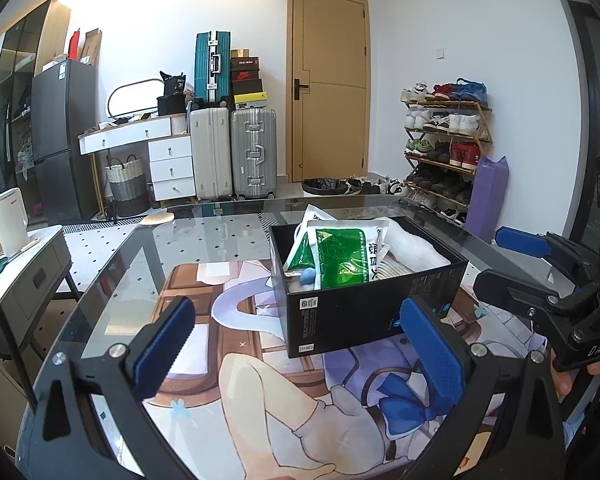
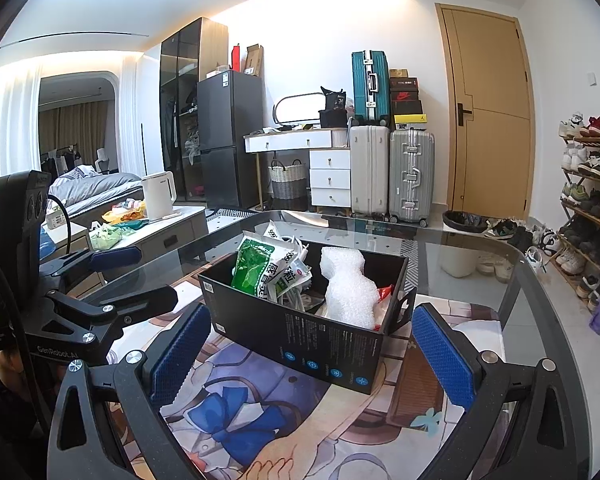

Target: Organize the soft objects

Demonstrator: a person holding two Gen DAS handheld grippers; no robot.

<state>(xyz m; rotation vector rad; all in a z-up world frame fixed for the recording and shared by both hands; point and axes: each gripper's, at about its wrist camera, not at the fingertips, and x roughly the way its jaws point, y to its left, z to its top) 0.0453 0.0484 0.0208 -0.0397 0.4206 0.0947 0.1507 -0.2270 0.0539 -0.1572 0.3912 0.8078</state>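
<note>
Left gripper (image 1: 300,344): fingers spread wide, blue pads well apart, nothing between them; it hovers over the printed mat (image 1: 260,392) facing the near left corner of the black box (image 1: 364,308).
Right gripper (image 2: 310,354): fingers just as wide open and empty, lined up on the box's long printed side, one blue pad off each end of it.
Gripper spacing: in the left wrist view the right gripper sits at the right, beside the box; in the right wrist view the left one sits at the left. The two are apart, box between and ahead of them.
Black box: open-topped, standing on the mat in the middle of the glass tabletop (image 1: 204,236), set at an angle to its edges.
Box contents: green-and-white packet (image 2: 256,268) leaning at the left end and rising above the rim; white bubble wrap (image 2: 348,284) at the right end; a small blue pom-pom (image 1: 307,276) by the near wall; white cables in the middle.
Open room: bare mat in front of the box, bare glass to its left and behind it up to the far edge.
Tabletop edges: rounded far corners; the floor drops away beyond, with a shoe rack (image 2: 592,204) off the right edge.
</note>
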